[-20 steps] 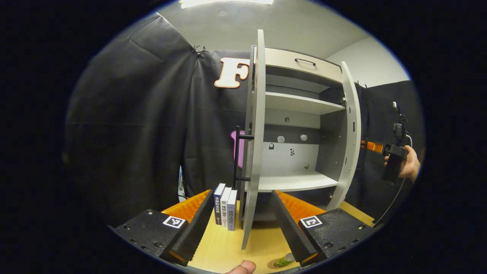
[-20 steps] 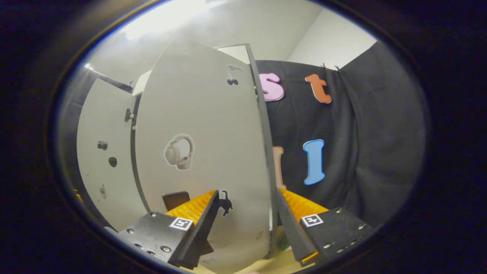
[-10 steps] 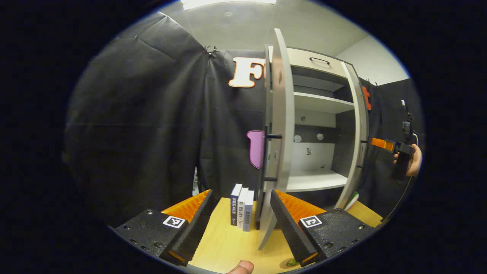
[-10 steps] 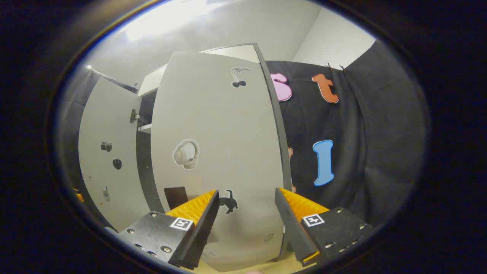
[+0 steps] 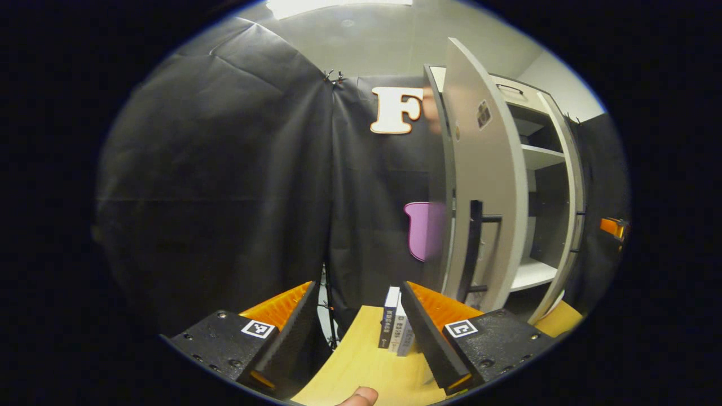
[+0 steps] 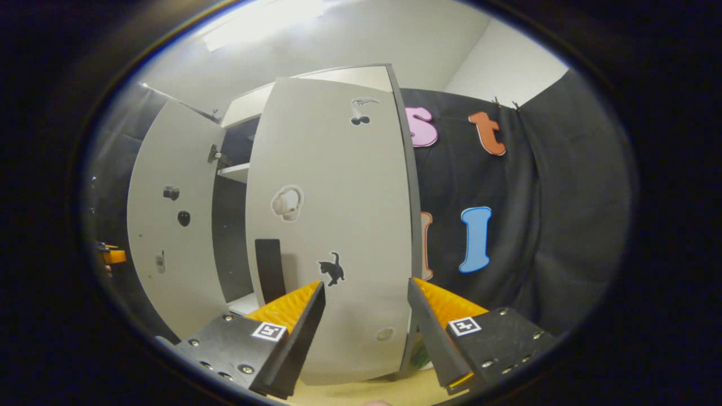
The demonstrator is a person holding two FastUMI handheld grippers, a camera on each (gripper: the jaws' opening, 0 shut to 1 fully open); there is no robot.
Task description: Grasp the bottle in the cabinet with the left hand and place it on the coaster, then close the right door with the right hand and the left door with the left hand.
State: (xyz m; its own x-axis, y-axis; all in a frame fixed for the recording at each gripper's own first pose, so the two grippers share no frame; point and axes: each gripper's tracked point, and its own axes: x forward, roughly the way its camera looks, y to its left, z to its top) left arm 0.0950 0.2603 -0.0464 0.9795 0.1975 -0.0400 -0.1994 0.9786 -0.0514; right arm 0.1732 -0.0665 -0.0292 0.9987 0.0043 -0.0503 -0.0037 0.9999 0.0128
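While level and empty, both tools (image 5: 358,324) (image 6: 365,321) gaping toward half-open cabinet doors (image 6: 338,225).

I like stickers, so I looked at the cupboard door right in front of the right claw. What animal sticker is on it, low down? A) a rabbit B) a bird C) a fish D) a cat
D: in the right gripper view, a small black cat sticker sits low on the pale cupboard door, just above the right claw.
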